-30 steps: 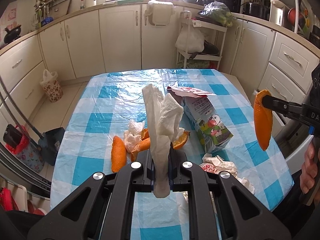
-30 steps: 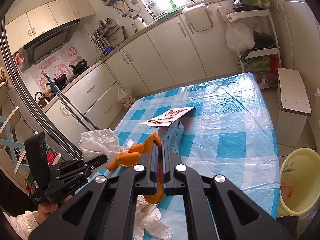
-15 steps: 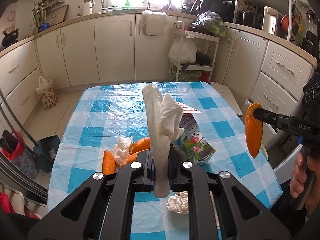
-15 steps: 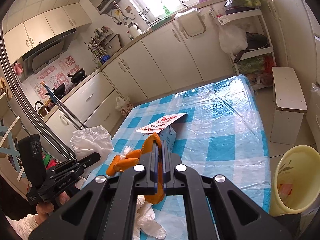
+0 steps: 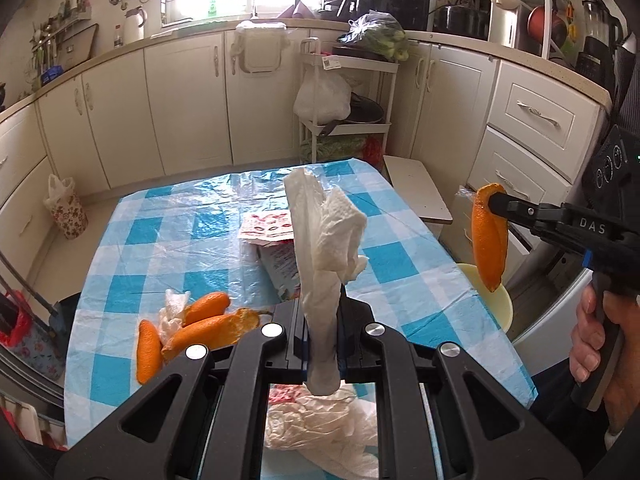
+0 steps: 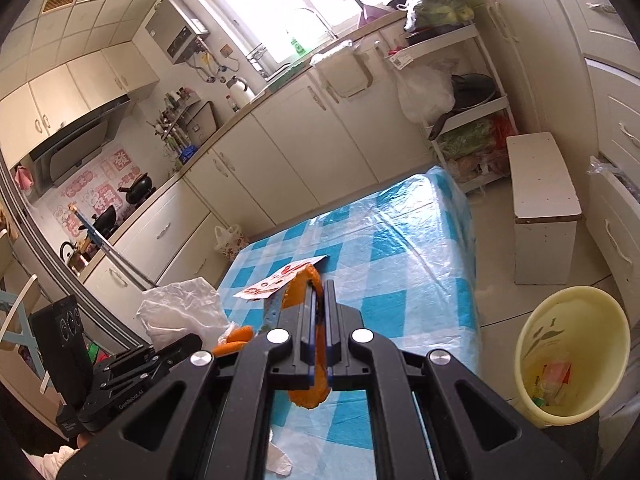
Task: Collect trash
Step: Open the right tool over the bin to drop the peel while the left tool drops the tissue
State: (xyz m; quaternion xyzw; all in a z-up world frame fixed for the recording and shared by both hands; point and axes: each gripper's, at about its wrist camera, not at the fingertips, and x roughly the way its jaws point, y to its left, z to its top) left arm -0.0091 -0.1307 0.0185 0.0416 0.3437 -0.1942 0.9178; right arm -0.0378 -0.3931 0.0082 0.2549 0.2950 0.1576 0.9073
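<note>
Carriage to the bin (image 6: 570,354) is judged to be the step in hand. Both loads are best kept clamped until each gripper is right above the bin mouth, and the peel is best let go first, since it is the nearer.

A white tissue (image 5: 326,252) is clamped upright in the jaws of the left gripper (image 5: 322,336), its crumpled top standing above them and its tail hanging below. A strip of orange peel (image 5: 488,236) is clamped in the jaws of the right gripper (image 6: 318,320); it is curved, bright orange, and hangs past the worktop (image 5: 400,268) edge, above the bin's near rim. The bin is pale yellow, stands on the floor just beside the worktop, and some scraps are seen at its bottom.

More peel (image 5: 200,326), tissue (image 5: 320,428) and a carton (image 5: 276,248) lie on the checked worktop, not yet collected.
</note>
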